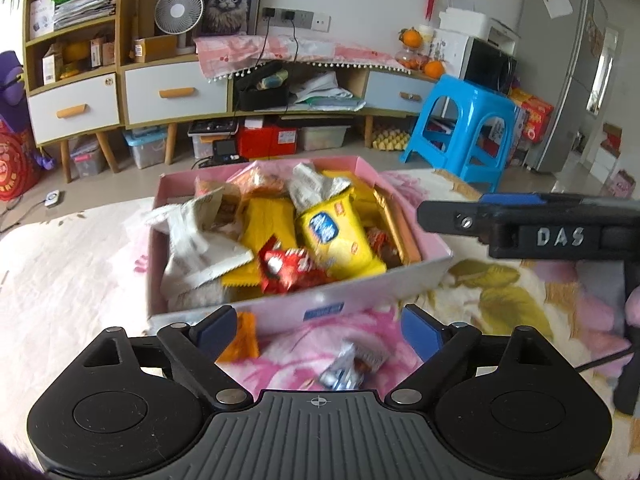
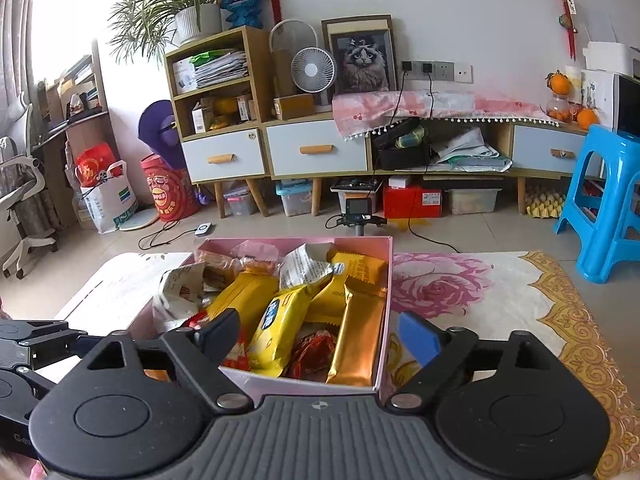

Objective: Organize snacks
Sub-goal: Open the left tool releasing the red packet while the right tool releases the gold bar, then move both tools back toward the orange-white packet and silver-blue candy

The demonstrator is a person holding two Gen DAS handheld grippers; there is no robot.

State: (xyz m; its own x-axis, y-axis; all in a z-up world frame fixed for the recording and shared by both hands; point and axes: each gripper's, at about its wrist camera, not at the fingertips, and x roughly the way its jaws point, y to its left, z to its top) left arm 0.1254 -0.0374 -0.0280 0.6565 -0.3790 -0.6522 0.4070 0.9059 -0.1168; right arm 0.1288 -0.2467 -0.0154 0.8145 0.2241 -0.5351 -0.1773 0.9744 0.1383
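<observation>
Gaping empty, left tongs [image 1: 318, 330] and right tongs [image 2: 318, 334], pink snack box [image 2: 384, 280] just ahead

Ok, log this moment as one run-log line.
left gripper: open, empty | right gripper: open, empty | pink cardboard box: full of snack packets | orange packet, silver wrapper: outside box

Blurred: small silver wrapper [image 1: 342, 370] on floral cloth [image 1: 80, 280], print unreadable. Partly hidden behind left gripper finger [image 1: 214, 330]: orange packet [image 1: 242, 338]. Cut off at right edge: blue stool [image 2: 608, 200].
</observation>
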